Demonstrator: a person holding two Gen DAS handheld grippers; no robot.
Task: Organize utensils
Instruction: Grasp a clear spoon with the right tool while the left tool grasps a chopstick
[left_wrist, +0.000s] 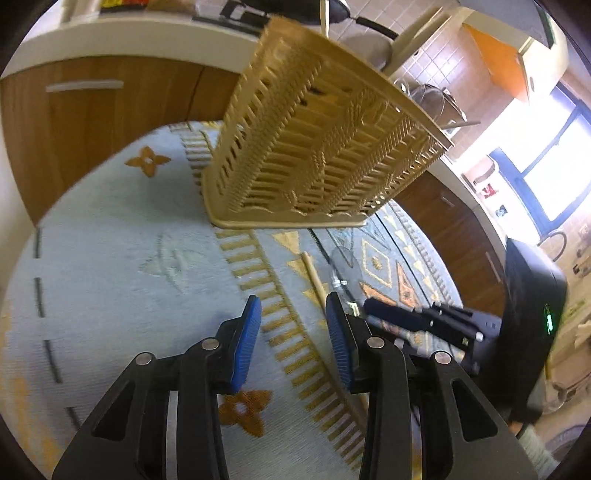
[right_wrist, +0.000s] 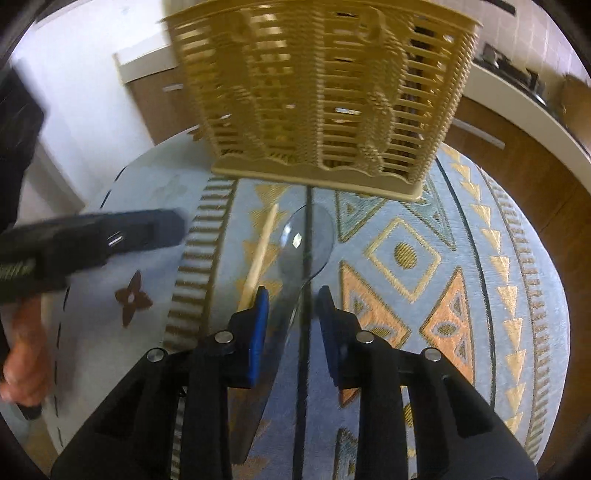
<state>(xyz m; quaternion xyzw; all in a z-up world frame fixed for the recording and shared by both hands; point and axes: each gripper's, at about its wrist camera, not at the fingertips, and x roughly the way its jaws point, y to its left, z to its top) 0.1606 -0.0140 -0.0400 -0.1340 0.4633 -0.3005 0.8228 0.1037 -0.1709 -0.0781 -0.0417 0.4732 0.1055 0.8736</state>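
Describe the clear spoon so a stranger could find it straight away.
Start at the tan slotted basket on the patterned cloth. Just in front of its base lies the spoon, its handle running between the right claw's pads. Unlike the wooden stick alongside, it is see-through.

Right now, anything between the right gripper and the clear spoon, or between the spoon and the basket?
Nothing visible. The clear spoon lies on the rug with its handle already between the right gripper pads, which do not visibly press it. The rug up to the tan utensil basket is bare; the wooden chopstick lies alongside.
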